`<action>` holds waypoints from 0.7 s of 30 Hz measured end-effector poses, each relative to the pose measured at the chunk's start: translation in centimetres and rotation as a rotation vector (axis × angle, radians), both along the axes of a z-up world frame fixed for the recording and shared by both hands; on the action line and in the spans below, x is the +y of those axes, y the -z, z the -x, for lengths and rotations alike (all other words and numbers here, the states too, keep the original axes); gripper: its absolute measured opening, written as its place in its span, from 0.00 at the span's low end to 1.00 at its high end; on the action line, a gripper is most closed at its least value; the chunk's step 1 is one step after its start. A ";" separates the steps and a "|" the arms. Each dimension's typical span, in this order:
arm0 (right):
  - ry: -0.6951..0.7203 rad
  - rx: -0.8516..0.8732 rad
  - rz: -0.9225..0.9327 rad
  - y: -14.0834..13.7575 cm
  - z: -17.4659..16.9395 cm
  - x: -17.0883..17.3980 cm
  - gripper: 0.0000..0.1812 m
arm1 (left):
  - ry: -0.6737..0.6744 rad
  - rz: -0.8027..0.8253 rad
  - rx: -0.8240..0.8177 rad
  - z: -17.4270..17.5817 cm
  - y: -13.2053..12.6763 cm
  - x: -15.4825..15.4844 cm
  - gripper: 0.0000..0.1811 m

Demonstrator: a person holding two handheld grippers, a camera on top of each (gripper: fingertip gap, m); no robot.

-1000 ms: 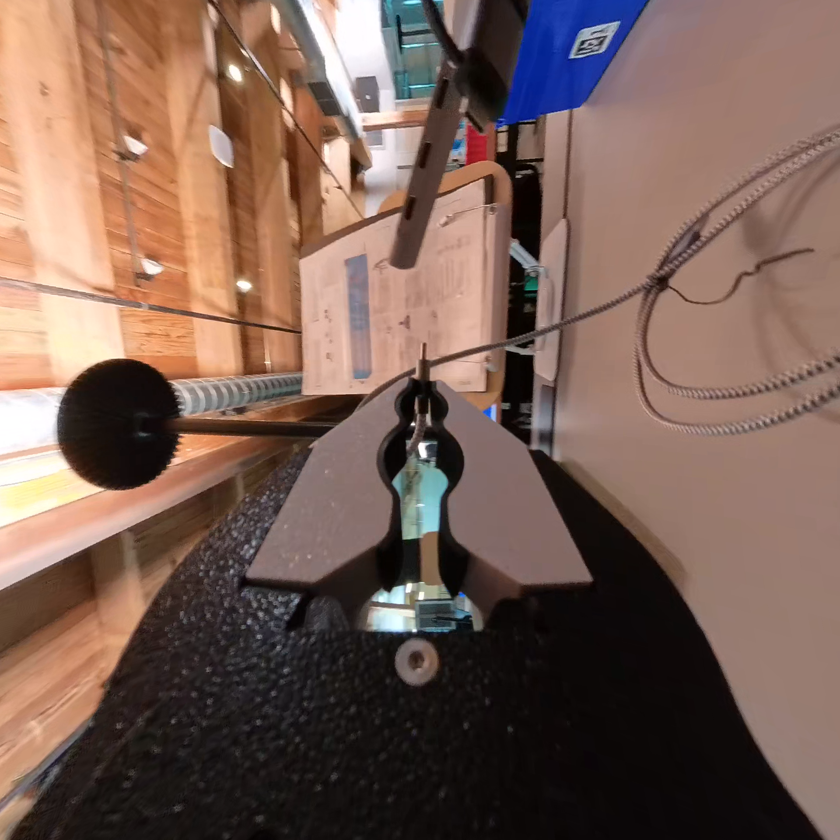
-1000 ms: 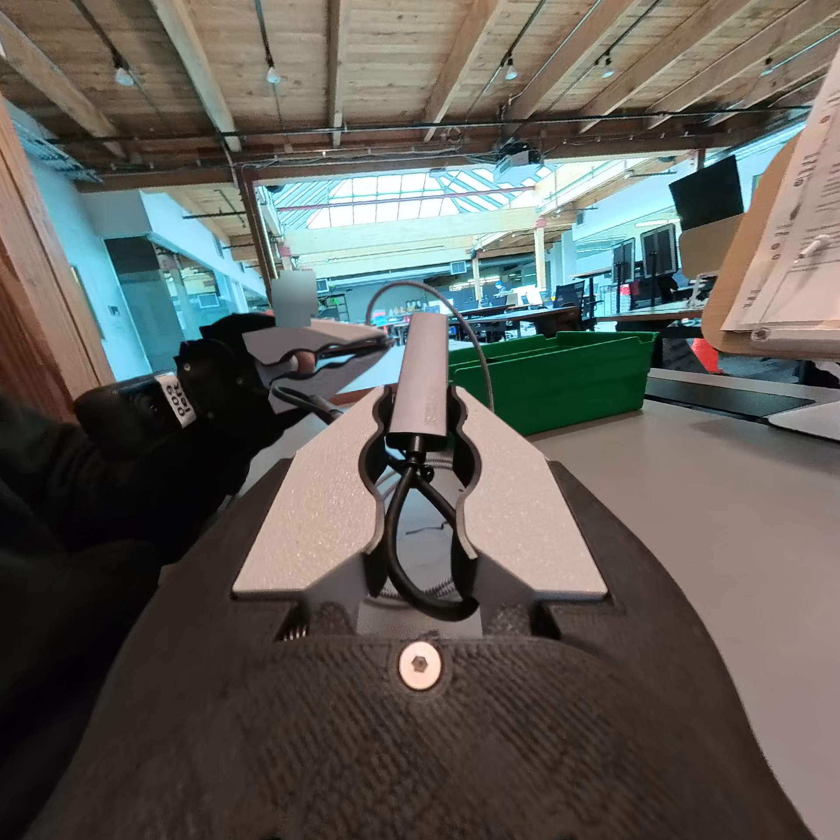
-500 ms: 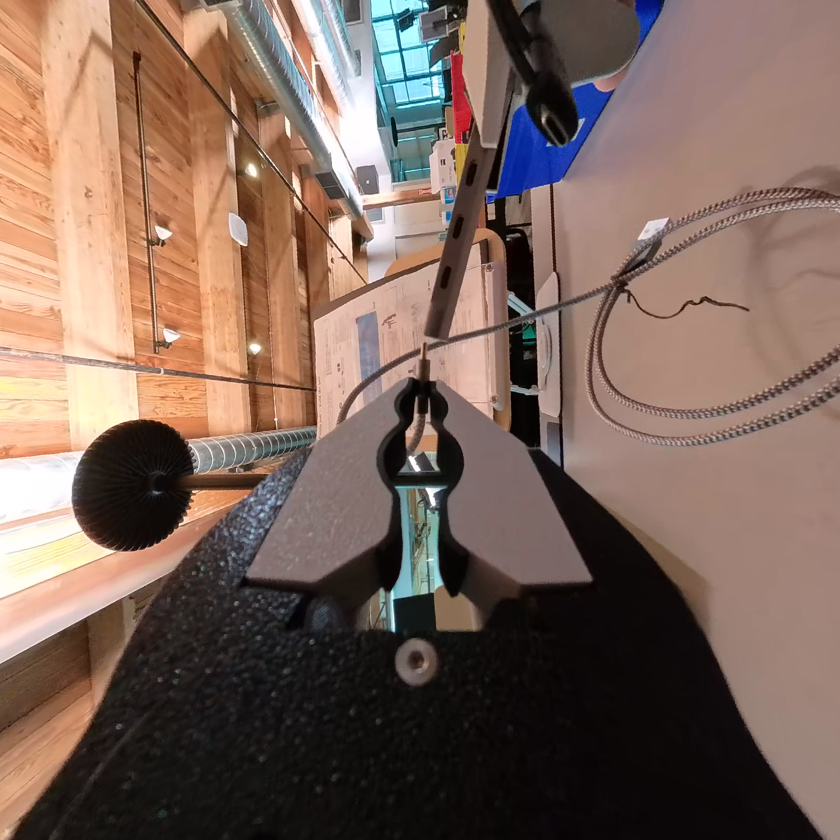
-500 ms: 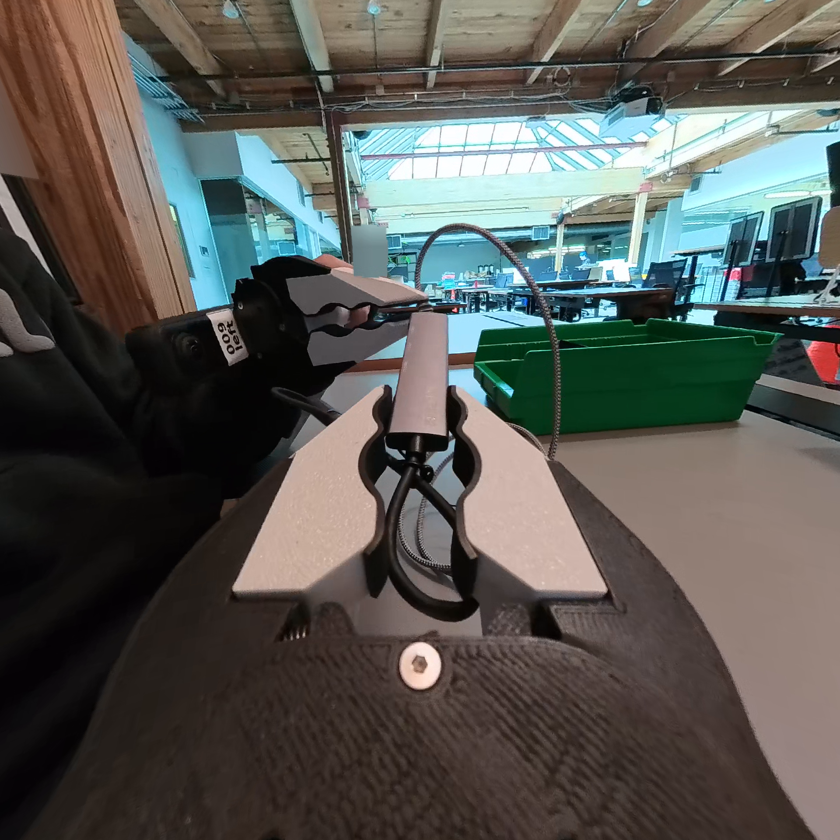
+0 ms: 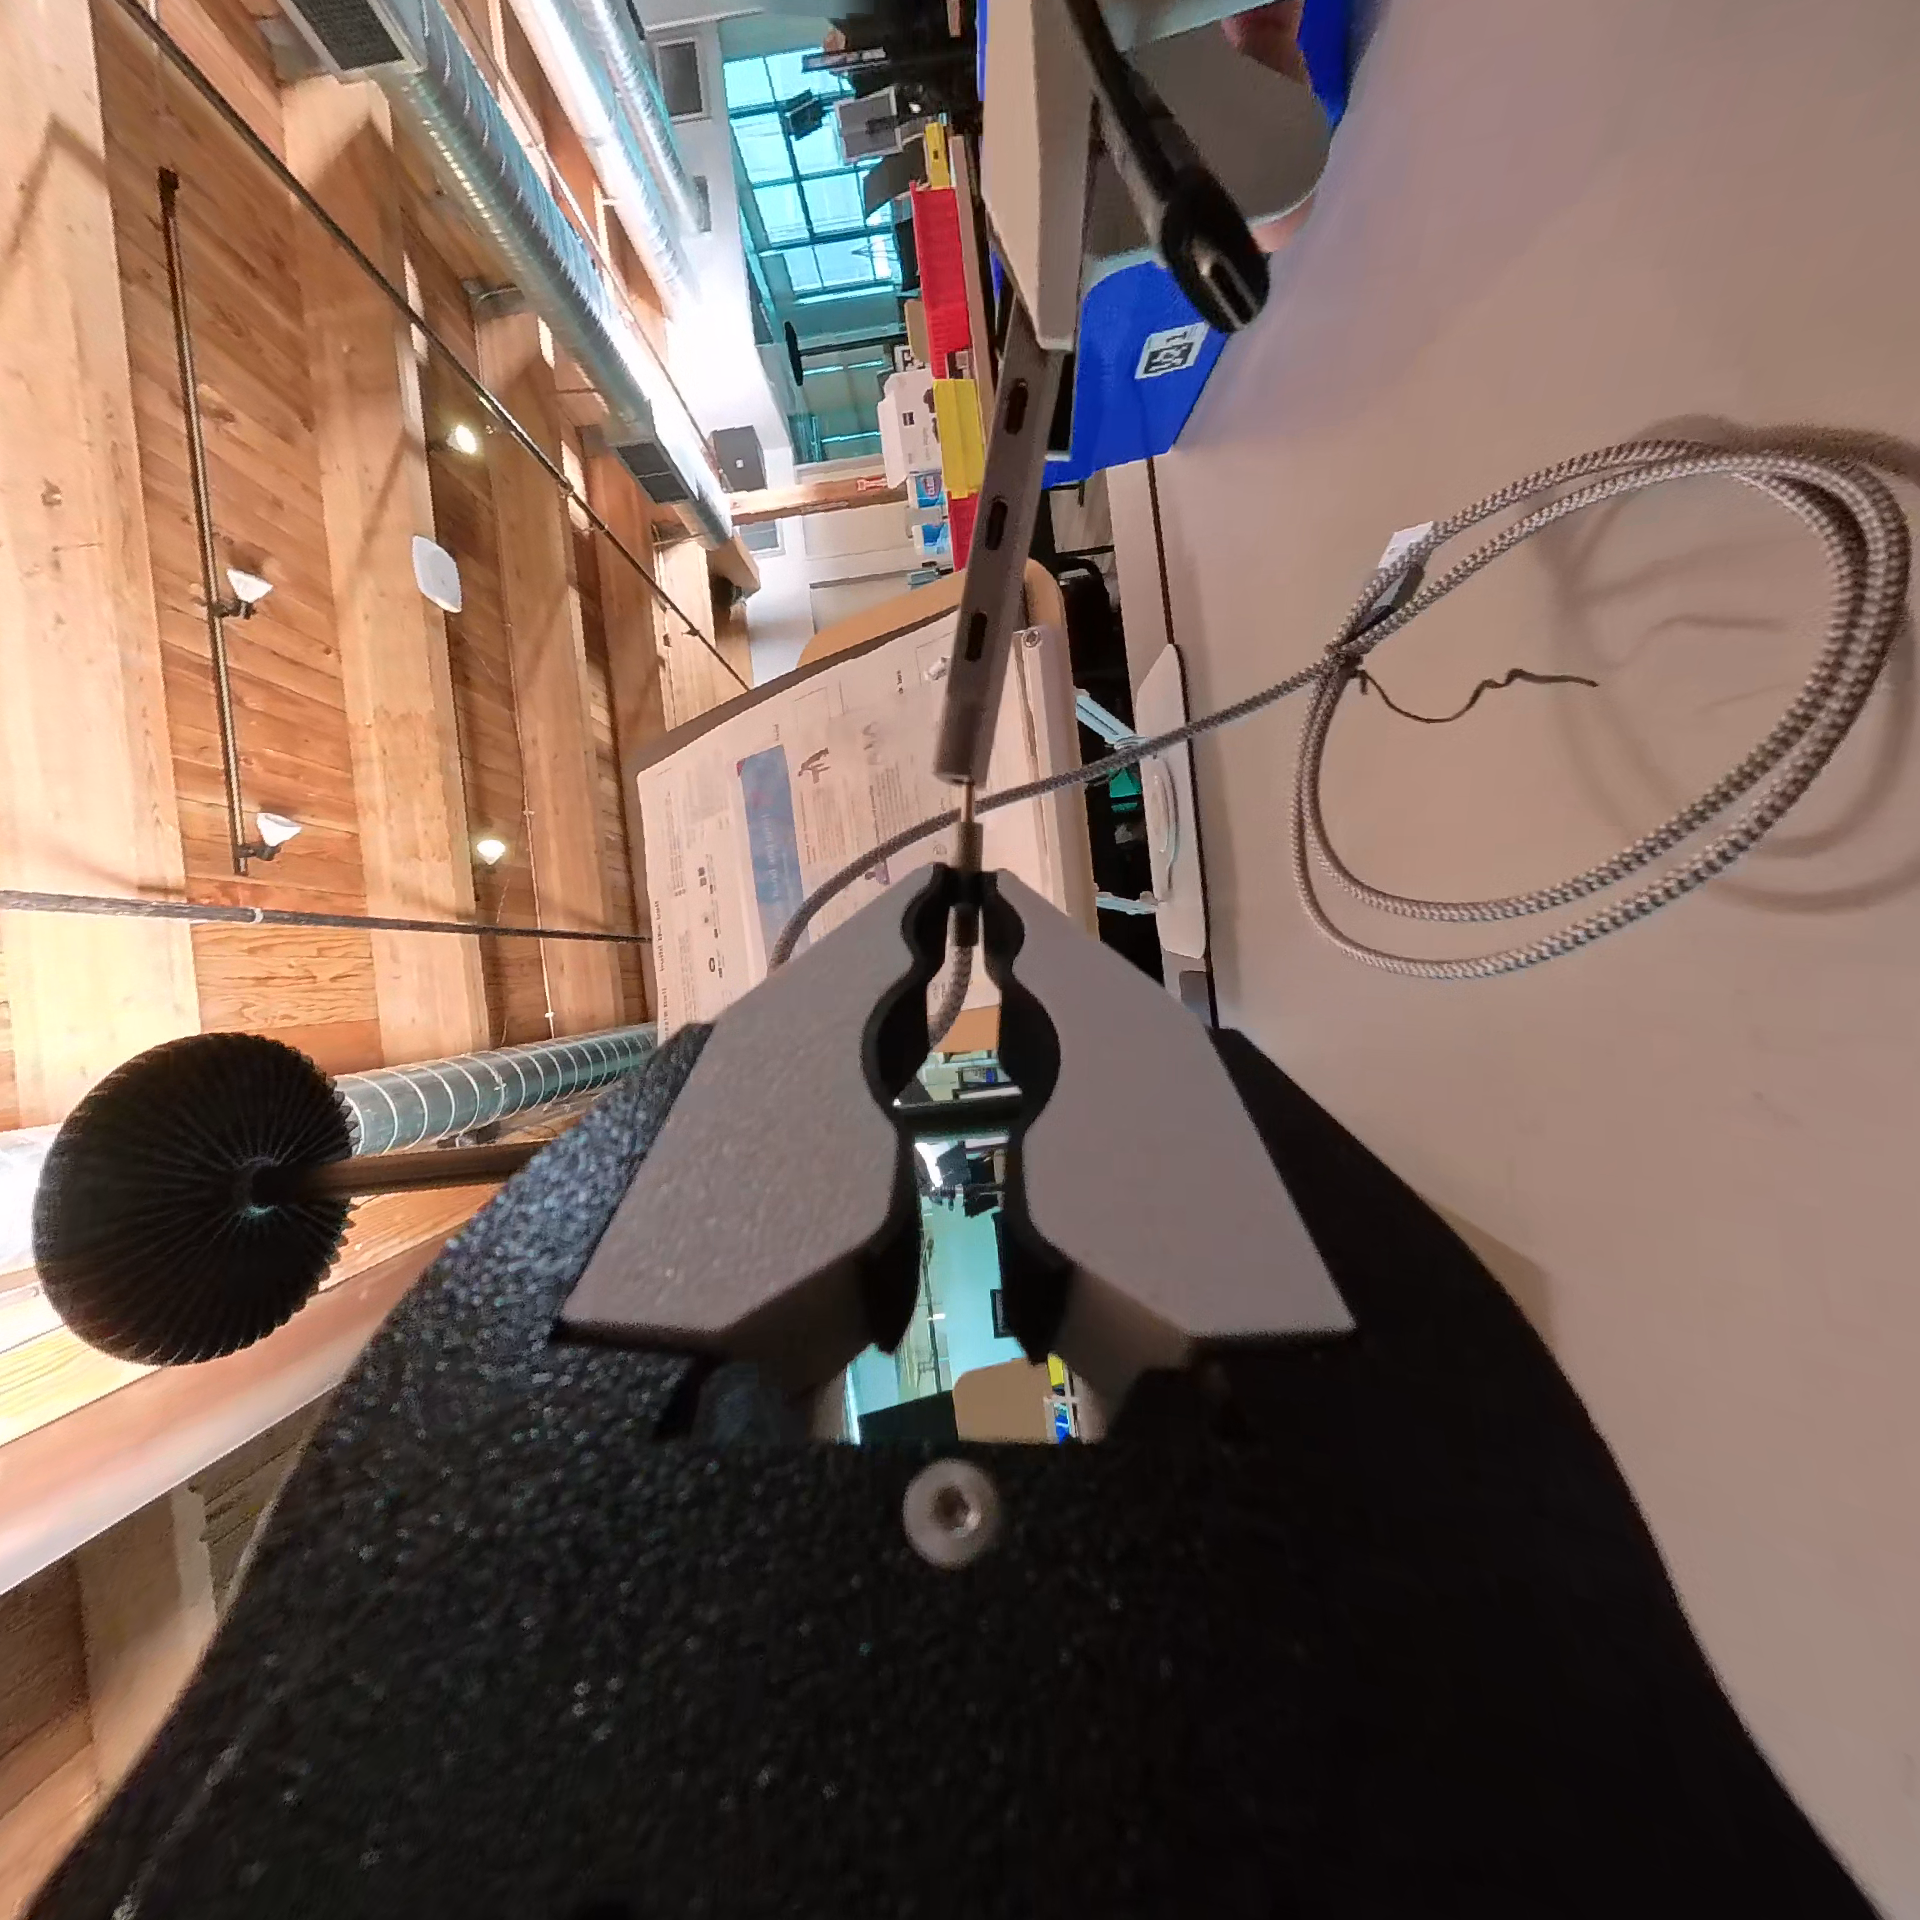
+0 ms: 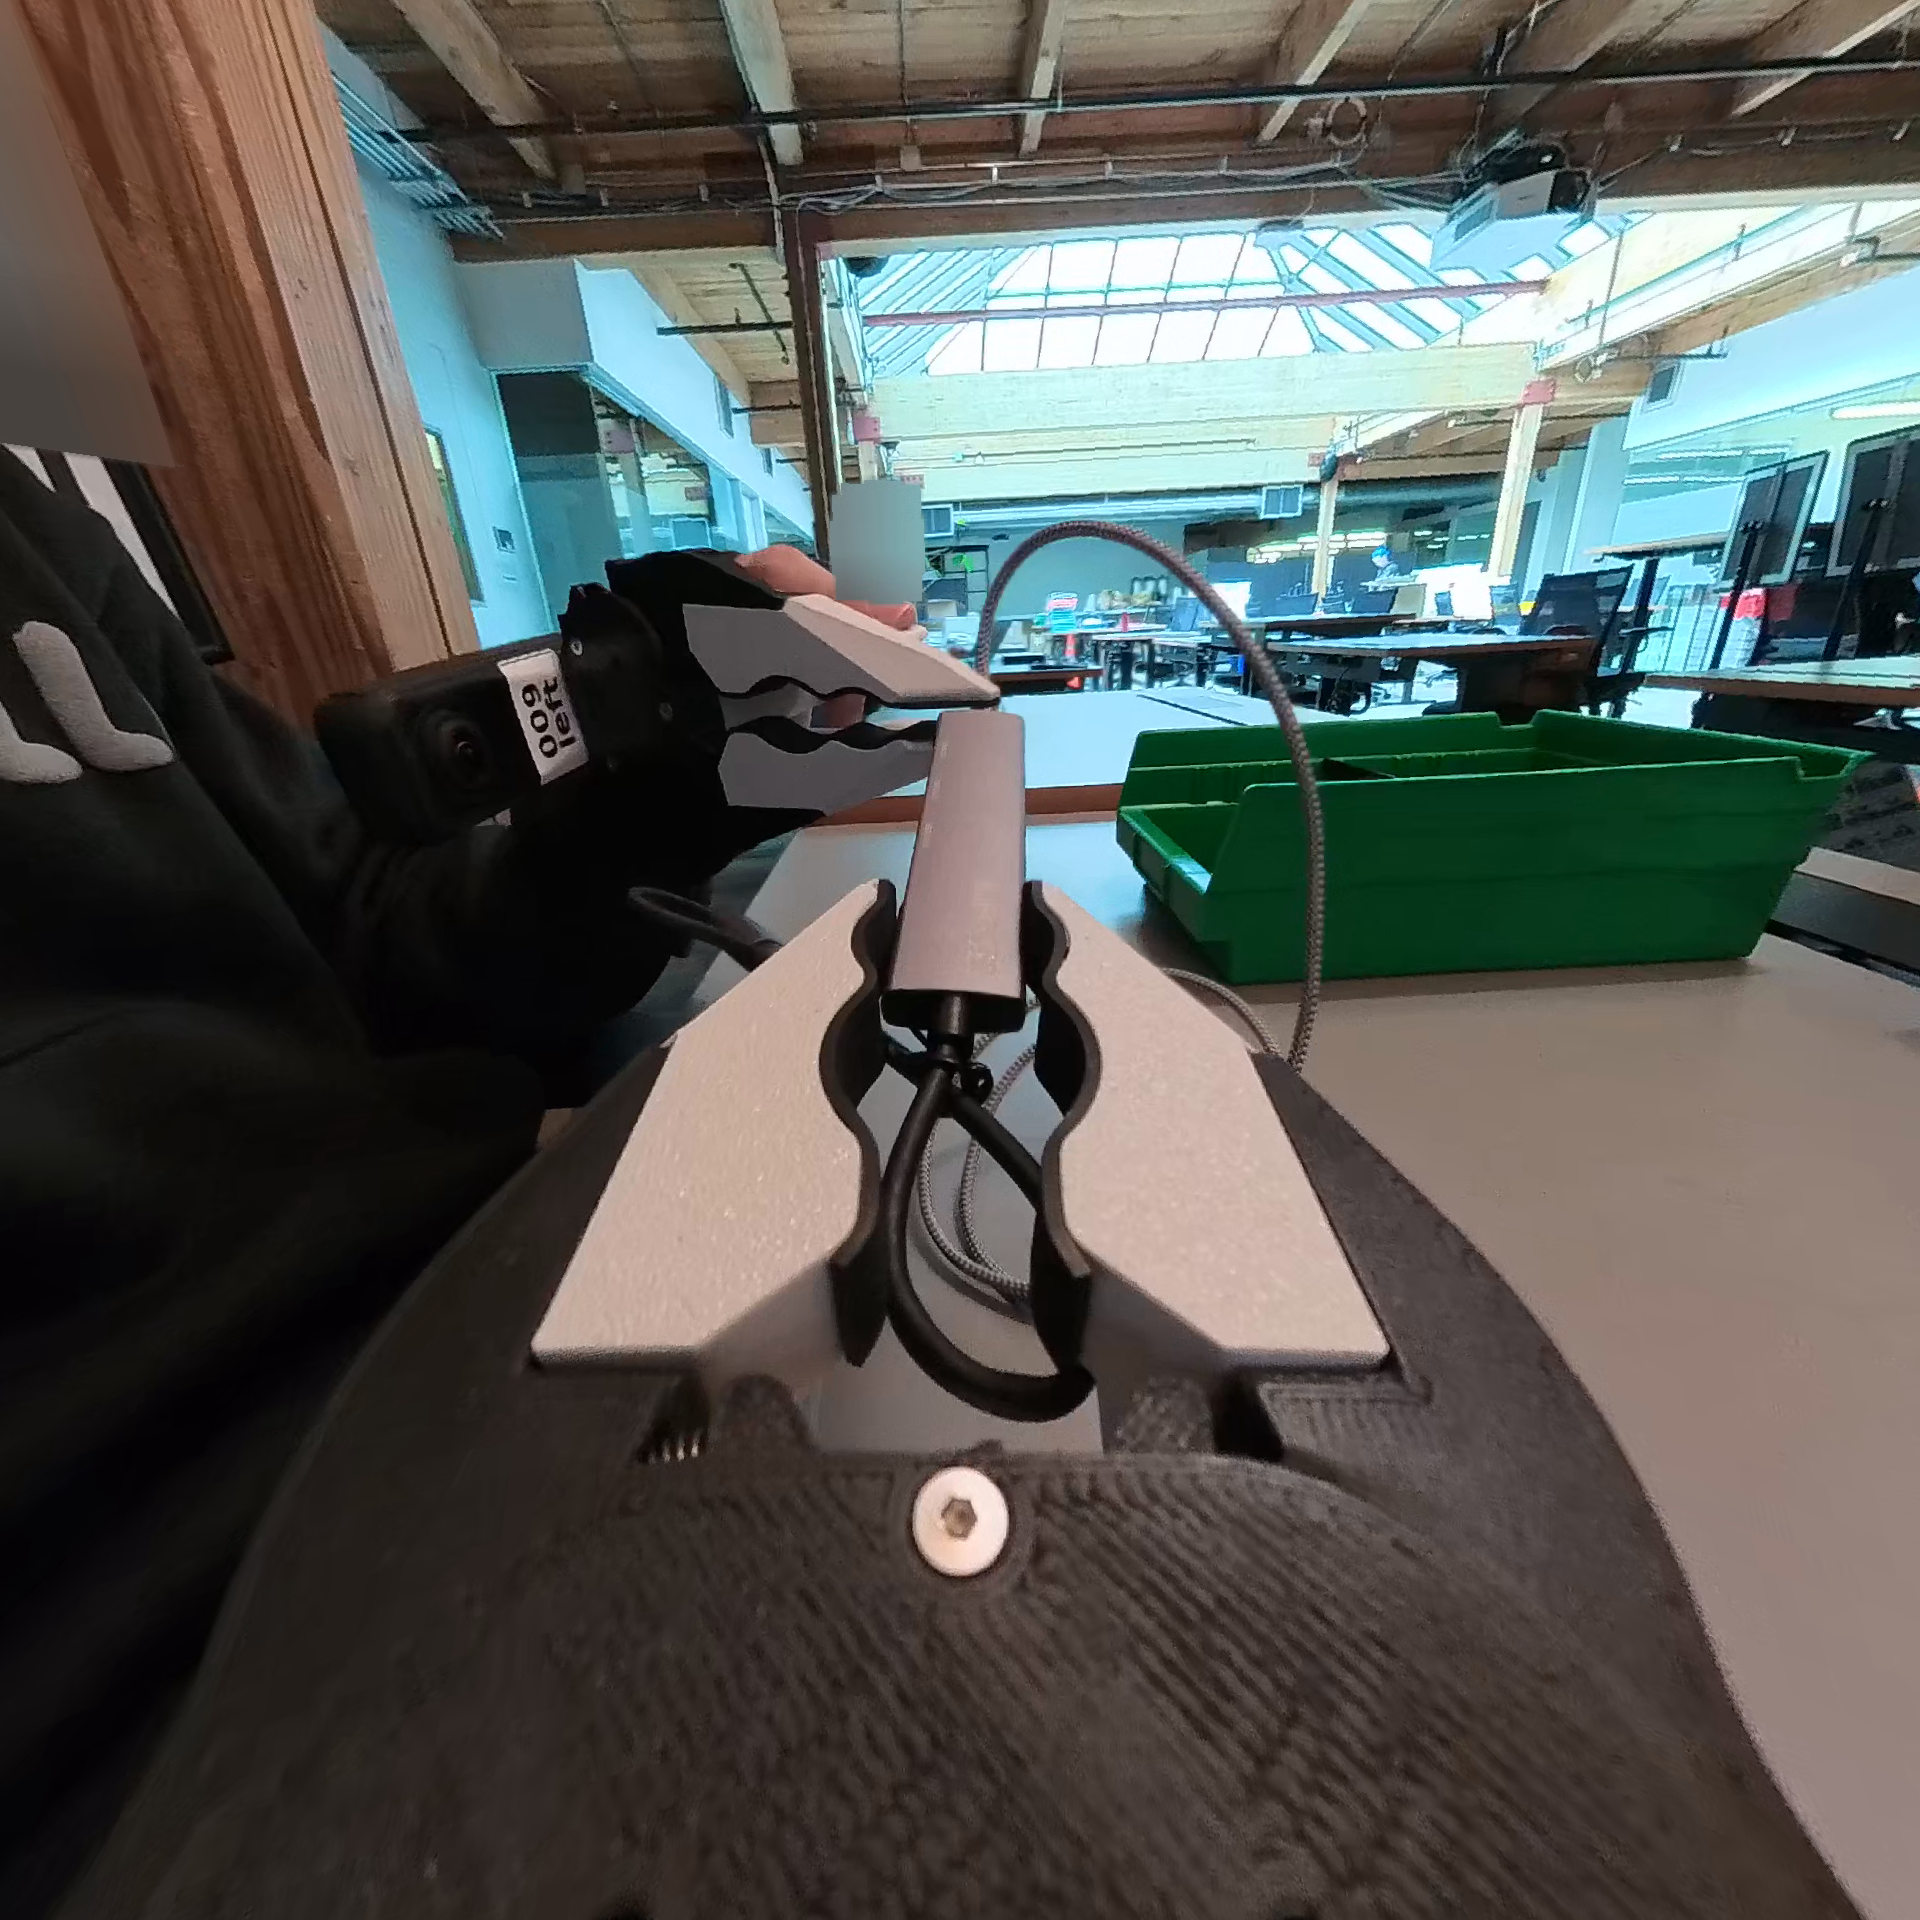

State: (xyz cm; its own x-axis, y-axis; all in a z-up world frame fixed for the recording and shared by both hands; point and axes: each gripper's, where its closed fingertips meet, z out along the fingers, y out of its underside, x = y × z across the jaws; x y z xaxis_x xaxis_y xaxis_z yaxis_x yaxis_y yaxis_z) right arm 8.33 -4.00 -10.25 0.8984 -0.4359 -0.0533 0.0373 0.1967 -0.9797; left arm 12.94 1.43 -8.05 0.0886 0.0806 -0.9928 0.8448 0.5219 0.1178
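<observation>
— What's each holding?
— Right gripper (image 6: pixel 961 914), jaws clamped on a grey hub (image 6: pixel 961 831) above the table (image 6: pixel 1558 1143). Left gripper (image 5: pixel 961 894) pinches a braided cable (image 5: pixel 1558 904), plug tip meeting the hub's end.

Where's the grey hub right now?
In the right wrist view the hub sits centre, clamped in the right tool, its far end at the left tool, left of the green bin.

Timber-beamed ceiling (image 6: pixel 935 94), skylight (image 6: pixel 1195 301), wood-plank wall (image 5: pixel 260 520), distant desks (image 6: pixel 1455 649).
</observation>
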 end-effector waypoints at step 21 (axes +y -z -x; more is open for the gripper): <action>-0.024 0.016 0.033 0.4 0.3 0.2 0.13 | -0.005 -0.046 0.027 1.0 0.3 0.0 0.02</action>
